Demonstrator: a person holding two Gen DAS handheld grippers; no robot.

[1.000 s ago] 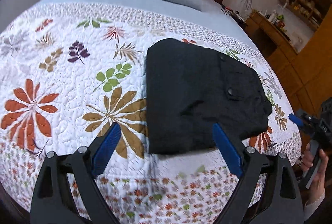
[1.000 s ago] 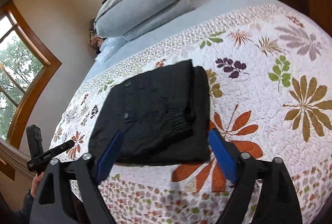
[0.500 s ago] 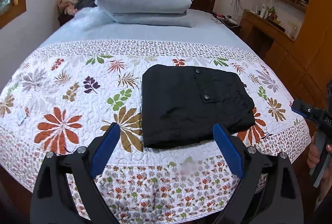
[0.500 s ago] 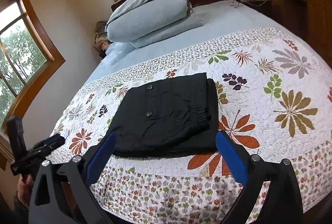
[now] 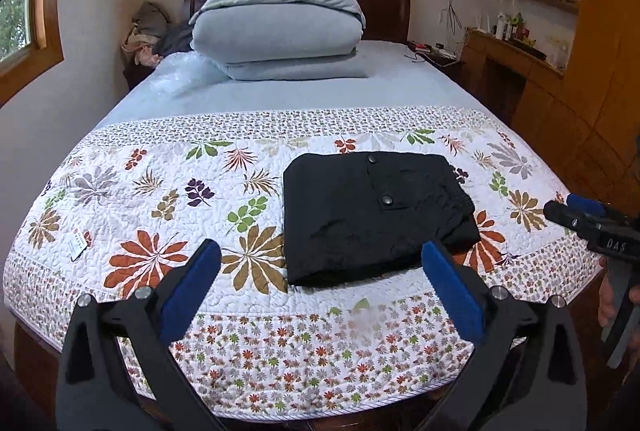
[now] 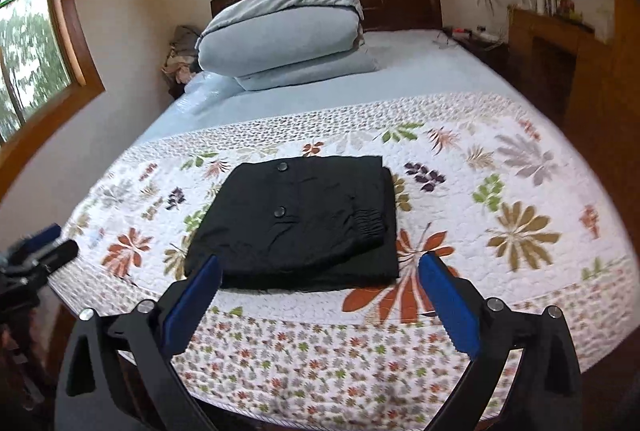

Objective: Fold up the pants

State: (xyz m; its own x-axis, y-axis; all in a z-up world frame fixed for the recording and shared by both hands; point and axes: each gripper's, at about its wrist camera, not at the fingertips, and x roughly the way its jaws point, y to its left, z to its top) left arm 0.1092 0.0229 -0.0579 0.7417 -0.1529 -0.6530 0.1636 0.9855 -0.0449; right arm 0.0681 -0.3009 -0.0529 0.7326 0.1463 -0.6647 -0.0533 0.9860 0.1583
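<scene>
The black pants [image 5: 372, 219] lie folded into a compact rectangle on the floral quilt [image 5: 160, 199] near the foot of the bed; they also show in the right wrist view [image 6: 300, 223]. My left gripper [image 5: 320, 271] is open and empty, held back from the bed's foot edge, apart from the pants. My right gripper [image 6: 318, 279] is open and empty, also back from the edge. The right gripper shows at the right edge of the left wrist view [image 5: 580, 219], and the left gripper at the left edge of the right wrist view [image 6: 44, 251].
A folded grey duvet [image 5: 280, 31] is stacked at the head of the bed on a pale blue sheet [image 5: 300, 91]. A wooden desk and shelves [image 5: 532, 63] stand to the right. Windows are on the back and left walls.
Both grippers have drawn back and up from the pants, so more of the bed and room shows. The folded pants have not moved.
</scene>
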